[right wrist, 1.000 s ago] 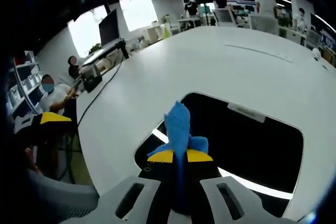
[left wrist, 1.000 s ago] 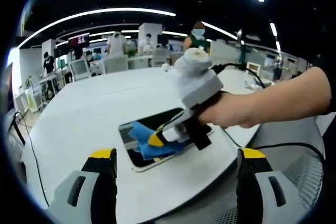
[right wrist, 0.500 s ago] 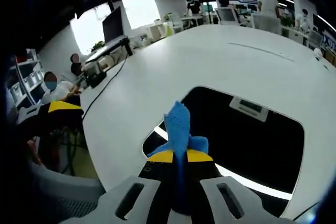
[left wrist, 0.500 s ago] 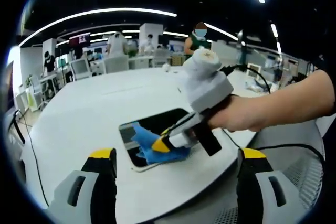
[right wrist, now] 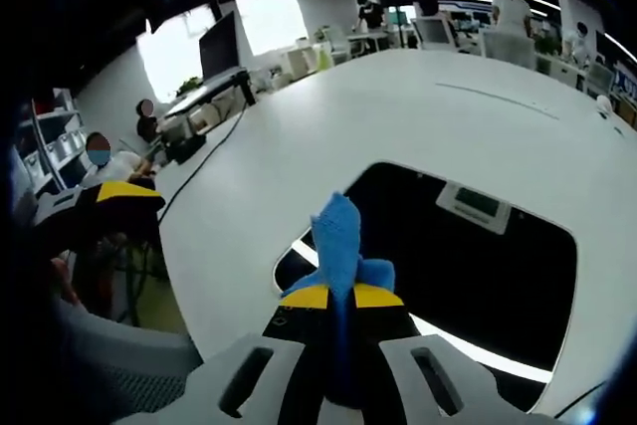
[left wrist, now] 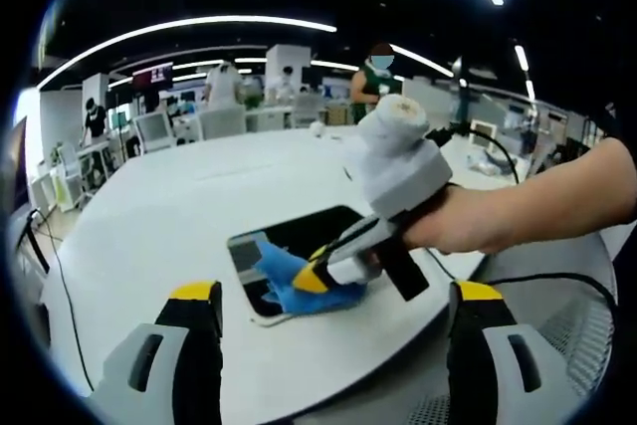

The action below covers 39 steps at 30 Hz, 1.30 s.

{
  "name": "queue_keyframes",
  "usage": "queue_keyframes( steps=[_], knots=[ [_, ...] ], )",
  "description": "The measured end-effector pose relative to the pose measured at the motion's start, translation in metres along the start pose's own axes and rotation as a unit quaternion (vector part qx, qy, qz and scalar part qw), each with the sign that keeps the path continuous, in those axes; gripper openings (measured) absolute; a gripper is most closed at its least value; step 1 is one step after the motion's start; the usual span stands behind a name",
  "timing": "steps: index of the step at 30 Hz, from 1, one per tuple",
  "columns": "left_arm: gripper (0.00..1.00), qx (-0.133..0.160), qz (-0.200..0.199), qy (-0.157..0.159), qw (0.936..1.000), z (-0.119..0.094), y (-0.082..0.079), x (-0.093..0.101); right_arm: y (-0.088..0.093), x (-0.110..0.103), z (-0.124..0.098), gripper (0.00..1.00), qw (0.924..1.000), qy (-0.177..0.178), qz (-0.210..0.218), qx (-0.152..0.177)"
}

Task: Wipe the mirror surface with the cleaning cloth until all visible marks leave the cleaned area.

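A rectangular mirror (left wrist: 289, 246) (right wrist: 478, 266) with a white frame lies flat on the white table (left wrist: 179, 216), reflecting the dark ceiling. My right gripper (right wrist: 341, 296) (left wrist: 311, 281) is shut on a blue cleaning cloth (right wrist: 340, 241) (left wrist: 289, 281), which presses on the mirror's near corner. A person's hand (left wrist: 468, 226) holds that gripper, seen from the right in the left gripper view. My left gripper (left wrist: 333, 306) hangs open in front of the table edge, apart from the mirror, with nothing between its yellow-tipped fingers (left wrist: 194, 296).
The table is large, round-edged and white. A black cable (left wrist: 60, 286) hangs off its left edge. Desks, monitors (right wrist: 219, 47) and people stand around the room behind. A mesh chair (left wrist: 577, 345) sits at the lower right in the left gripper view.
The right gripper with the cloth has slid a little toward the mirror's near edge and tilted. The left gripper has stayed put and open.
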State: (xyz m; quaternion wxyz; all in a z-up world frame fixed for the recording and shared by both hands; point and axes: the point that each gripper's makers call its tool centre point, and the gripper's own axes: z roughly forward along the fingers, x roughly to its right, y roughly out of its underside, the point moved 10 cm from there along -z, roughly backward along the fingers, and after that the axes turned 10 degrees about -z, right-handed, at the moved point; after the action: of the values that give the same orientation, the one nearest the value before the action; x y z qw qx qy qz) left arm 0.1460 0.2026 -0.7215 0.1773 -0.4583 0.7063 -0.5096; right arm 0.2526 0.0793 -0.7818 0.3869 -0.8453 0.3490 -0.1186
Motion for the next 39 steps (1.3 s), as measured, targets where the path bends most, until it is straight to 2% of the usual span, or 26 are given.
queue_keyframes(
  steps=[22, 39],
  knots=[
    [0.92, 0.001, 0.003, -0.010, 0.9999, 0.000, -0.001, 0.000, 0.008, 0.010, -0.011, 0.01, 0.9998, 0.007, 0.020, 0.004],
    [0.94, 0.006, -0.004, -0.007, 0.9999, -0.001, -0.001, -0.001, 0.015, 0.017, -0.019, 0.01, 0.9993, 0.018, 0.032, 0.002]
  ],
)
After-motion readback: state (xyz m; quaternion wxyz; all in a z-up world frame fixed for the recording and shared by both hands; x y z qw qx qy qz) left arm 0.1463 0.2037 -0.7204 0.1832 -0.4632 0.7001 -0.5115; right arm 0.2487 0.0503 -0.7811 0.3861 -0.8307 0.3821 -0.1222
